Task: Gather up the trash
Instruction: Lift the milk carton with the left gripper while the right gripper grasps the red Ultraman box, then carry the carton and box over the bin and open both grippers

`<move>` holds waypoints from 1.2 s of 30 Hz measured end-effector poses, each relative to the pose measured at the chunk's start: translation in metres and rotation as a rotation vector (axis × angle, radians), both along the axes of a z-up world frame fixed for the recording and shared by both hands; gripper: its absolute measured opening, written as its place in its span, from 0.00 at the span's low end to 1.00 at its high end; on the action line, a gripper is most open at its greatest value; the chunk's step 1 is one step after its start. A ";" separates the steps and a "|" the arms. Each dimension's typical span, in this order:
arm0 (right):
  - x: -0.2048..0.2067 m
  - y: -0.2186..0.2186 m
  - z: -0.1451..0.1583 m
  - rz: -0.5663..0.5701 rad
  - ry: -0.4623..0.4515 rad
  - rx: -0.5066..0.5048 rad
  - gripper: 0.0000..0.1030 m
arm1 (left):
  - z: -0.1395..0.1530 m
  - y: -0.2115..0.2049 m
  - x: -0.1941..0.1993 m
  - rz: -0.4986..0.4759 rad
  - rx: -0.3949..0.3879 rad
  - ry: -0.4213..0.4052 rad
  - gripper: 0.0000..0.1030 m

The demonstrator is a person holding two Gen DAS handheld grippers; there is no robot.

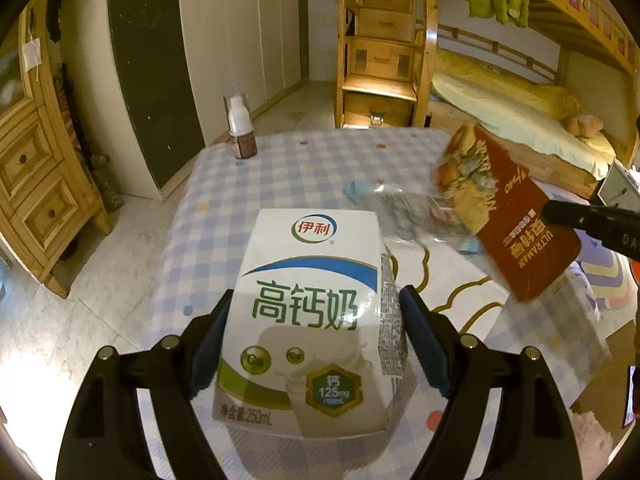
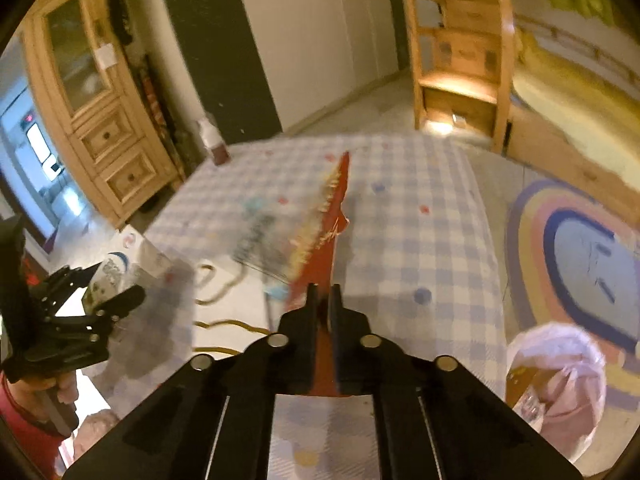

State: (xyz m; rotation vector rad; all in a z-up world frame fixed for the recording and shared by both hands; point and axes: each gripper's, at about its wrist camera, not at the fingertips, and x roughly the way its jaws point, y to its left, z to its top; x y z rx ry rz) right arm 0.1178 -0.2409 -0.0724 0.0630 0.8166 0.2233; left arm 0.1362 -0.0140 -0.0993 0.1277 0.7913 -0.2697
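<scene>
Trash fills both our tools at once, so one trip to the bin could clear two pieces. Our left tool has its jaws spread wide on either side of a milk carton, pads against its sides as far as we can judge, the carton upright above the checked surface. Our right tool is clamped shut on a flat red box, pinched edge-on because it is thin card. A clear wrapper hangs beside the box; we cannot tell whether it is caught too. A small bottle stands at the far corner, well apart. Only the right view shows the bagged bin on the floor beside the surface, near a round rug; only the left view shows the box's printed face and the carton's label
</scene>
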 end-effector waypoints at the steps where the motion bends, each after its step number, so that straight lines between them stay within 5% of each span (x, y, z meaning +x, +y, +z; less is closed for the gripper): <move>1: -0.003 0.007 0.009 0.010 -0.026 -0.045 0.01 | 0.006 0.000 -0.004 0.001 -0.004 -0.011 0.76; 9: -0.026 0.020 0.039 -0.001 -0.097 -0.126 0.01 | 0.049 -0.008 -0.030 -0.038 -0.050 -0.094 0.76; 15: -0.060 0.004 0.047 -0.079 -0.141 -0.132 0.01 | 0.071 -0.050 -0.053 -0.144 -0.059 -0.131 0.76; 27: -0.127 -0.108 0.046 -0.325 -0.153 -0.152 0.01 | 0.057 -0.215 -0.079 -0.428 -0.120 -0.139 0.76; 36: -0.154 -0.196 0.013 -0.491 -0.085 -0.110 0.01 | 0.030 -0.313 -0.082 -0.568 -0.121 -0.088 0.76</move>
